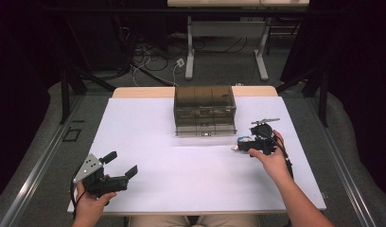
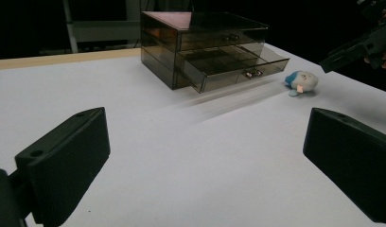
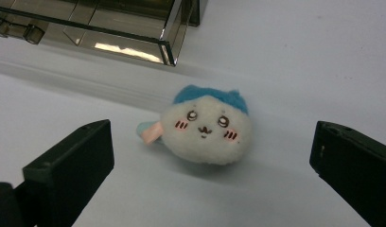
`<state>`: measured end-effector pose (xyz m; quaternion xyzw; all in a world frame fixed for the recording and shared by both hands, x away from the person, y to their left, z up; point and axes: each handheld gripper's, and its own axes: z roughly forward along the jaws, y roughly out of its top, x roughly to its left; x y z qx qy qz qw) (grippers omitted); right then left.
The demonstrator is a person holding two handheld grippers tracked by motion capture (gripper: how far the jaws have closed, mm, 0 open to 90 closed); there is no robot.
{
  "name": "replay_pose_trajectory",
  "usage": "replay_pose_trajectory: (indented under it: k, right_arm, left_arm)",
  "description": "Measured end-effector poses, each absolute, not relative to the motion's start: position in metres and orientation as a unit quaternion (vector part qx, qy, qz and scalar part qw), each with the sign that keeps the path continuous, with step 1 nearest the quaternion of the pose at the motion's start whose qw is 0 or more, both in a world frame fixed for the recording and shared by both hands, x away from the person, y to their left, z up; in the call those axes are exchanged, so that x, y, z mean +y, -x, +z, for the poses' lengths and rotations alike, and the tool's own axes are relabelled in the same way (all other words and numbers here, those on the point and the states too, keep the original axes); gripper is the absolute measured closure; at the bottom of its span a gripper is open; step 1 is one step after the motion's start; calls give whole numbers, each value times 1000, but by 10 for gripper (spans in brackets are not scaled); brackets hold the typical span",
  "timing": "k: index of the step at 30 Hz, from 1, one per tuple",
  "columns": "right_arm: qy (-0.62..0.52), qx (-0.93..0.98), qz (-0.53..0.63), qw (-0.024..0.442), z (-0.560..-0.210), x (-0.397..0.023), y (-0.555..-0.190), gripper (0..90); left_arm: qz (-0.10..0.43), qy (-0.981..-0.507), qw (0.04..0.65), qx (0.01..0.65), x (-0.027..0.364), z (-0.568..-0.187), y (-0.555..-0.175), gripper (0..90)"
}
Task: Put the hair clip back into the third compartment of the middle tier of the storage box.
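Approach step, judged: right gripper (image 3: 210, 179), jaws spread, faces the plush (image 3: 207, 130) at 5 o'clock of the drawer box (image 1: 205, 111); next, close on it; left gripper (image 1: 120, 163) idle, released.

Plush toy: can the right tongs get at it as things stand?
Probably yes. The right tongs are open just above the plush toy, which lies alone on the table, clear of the open drawer.

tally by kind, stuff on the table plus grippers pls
Drawer units: 1, the smoked clear drawer box, bottom drawer pulled out.
Plush toys: 1, the white-faced, blue-topped plush, lying on the table in front of the box.
Grippers: 2, the left gripper and the right gripper, both open.
Total: 4.
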<state>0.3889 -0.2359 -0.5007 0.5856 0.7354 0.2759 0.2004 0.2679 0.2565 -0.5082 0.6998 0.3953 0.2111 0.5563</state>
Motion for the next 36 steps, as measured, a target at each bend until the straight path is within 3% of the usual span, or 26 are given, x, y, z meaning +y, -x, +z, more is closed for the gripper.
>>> replay_pose_trajectory:
  k: [23, 32, 36]
  right_arm:
    - [-602, 739, 250, 173, -517, -231, -411, 38]
    - [-613, 733, 242, 169, -521, -230, -416, 78]
    - [-613, 732, 240, 176, -523, -230, -418, 144]
  left_arm:
    - [209, -701, 555, 396, 257, -509, -269, 14]
    - [209, -701, 555, 396, 256, -509, -269, 14]
    - [207, -701, 555, 397, 256, -509, -269, 14]
